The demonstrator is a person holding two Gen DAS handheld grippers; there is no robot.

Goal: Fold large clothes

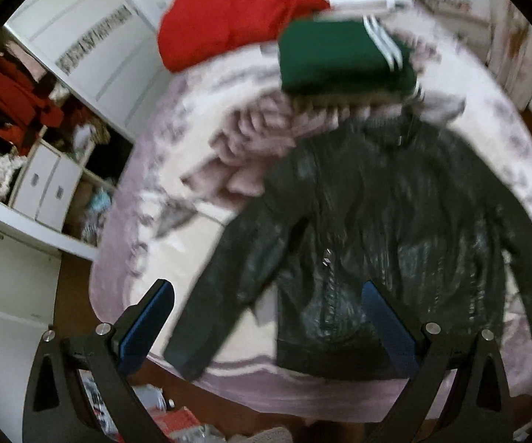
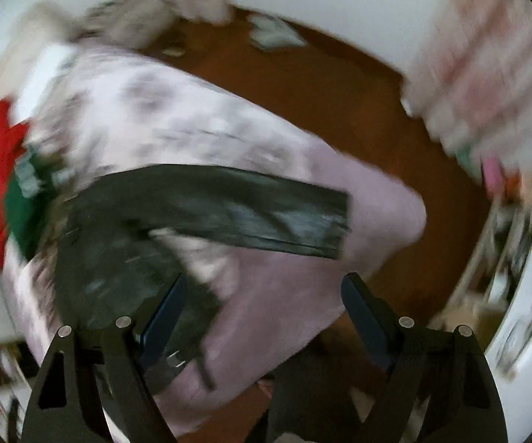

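A: Jacket (image 1: 387, 229): black, leather-like, glossy; creased surface throws pale highlights. Small metal zip pull at the front.

B: Confirmed. Its sleeve in the right wrist view has the same sheen. Bed cover (image 1: 177, 229): soft cloth, matt, pale lilac with a darker print.

A: Folded green garment (image 1: 339, 59): matt knit cloth, white stripes. Red garment (image 1: 229, 18): matt cloth.

B: Left claw (image 1: 266, 317): matt black plastic arms, bright metal screw heads, blue pads (image 1: 147, 325) dull-finished. Right claw (image 2: 264, 313): same build.

A: Floor (image 2: 339, 99): brown, smooth, wood-like; blur hides the grain.
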